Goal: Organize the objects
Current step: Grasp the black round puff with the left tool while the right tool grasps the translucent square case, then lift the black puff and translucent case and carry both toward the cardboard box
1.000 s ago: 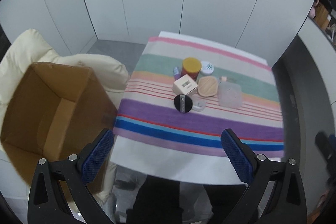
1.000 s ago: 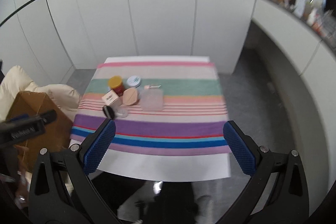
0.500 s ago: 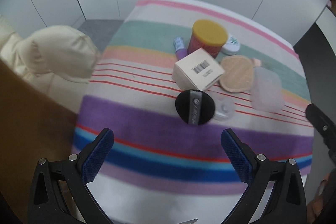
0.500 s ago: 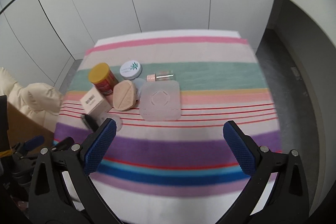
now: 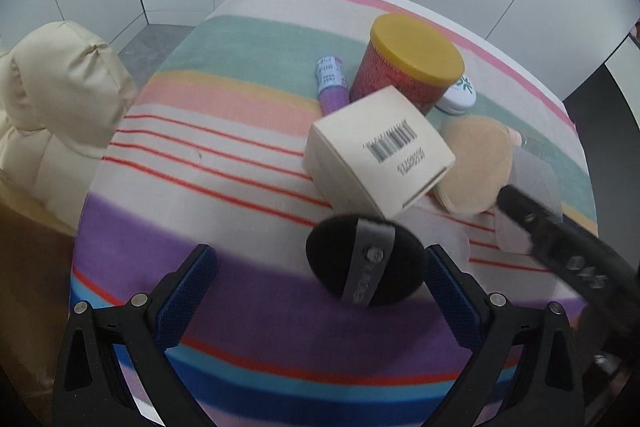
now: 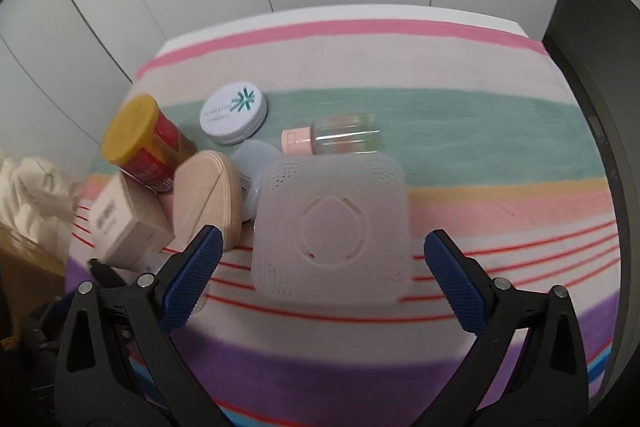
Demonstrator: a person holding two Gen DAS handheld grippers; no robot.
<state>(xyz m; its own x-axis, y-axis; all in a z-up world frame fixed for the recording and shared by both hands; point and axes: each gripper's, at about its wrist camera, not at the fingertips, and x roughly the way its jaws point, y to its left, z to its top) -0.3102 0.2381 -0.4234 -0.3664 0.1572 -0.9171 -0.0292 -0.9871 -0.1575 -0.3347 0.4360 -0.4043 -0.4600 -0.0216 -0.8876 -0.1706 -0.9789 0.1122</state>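
A cluster of small things lies on a striped cloth (image 5: 224,163). In the left wrist view my open left gripper (image 5: 320,291) hovers just before a black powder puff (image 5: 366,271), which sits near its right finger. Behind it are a cream box (image 5: 380,151), a red can with a yellow lid (image 5: 408,63), a purple tube (image 5: 332,83) and a tan sponge (image 5: 476,163). In the right wrist view my open right gripper (image 6: 320,267) frames a translucent square case (image 6: 332,223). Behind it lie a small pink-capped bottle (image 6: 332,139) and a white round tin (image 6: 234,111).
A cream padded jacket (image 5: 52,115) and a brown cardboard box (image 5: 28,291) stand left of the table. White wall panels rise behind it. The right gripper's black arm (image 5: 568,251) reaches into the left wrist view at the right.
Both grippers have moved forward and down toward the table; the objects now look much larger. Both stayed open. Nothing on the cloth has moved.
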